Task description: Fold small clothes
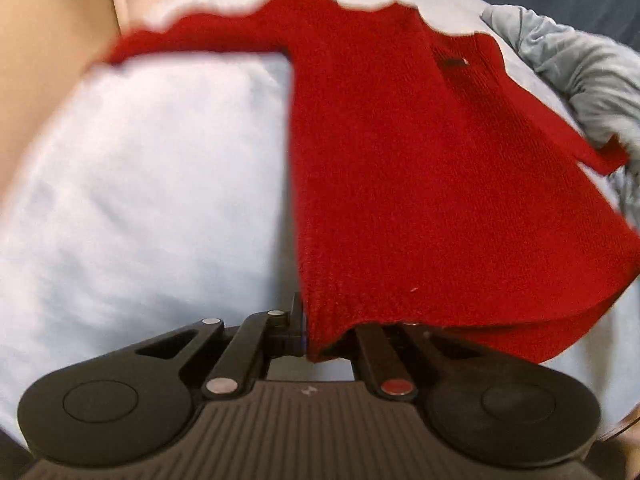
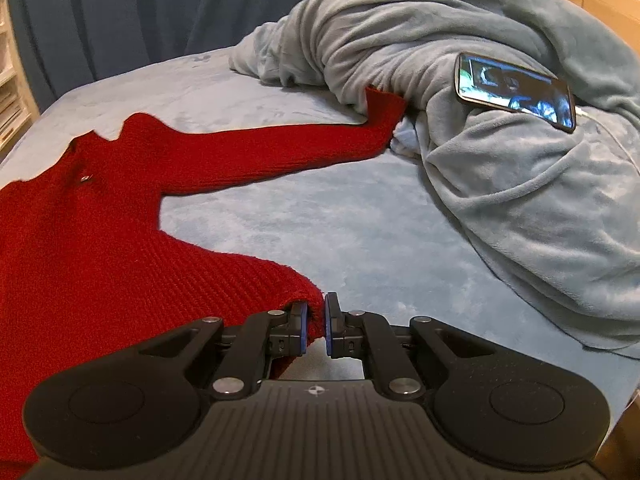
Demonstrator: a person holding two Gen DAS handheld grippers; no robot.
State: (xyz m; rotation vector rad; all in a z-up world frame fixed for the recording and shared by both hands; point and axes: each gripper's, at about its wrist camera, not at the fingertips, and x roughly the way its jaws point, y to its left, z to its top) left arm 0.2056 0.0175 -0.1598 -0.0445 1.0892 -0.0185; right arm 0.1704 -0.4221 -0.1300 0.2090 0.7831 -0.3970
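a red knitted long-sleeved sweater (image 2: 80,232) is laid out on a bed covered with a pale blue plush sheet (image 2: 320,216). the right tool (image 2: 315,326) is pinched on the sweater's lower hem corner, with red knit held between the blue-edged pads (image 2: 329,328). the left tool (image 1: 316,332) is seen at the opposite hem corner; one of its fingers is covered by the draped knit, so its closure cannot be told from the left wrist view. relative to the sweater, a crumpled grey-blue fleece blanket (image 2: 500,152) is heaped at the end of the outstretched sleeve, whose cuff touches it. a black smartphone with a lit screen (image 2: 516,90) rests on top of the blanket. a dark blue curtain (image 2: 120,12) hangs beyond the sweater's collar.
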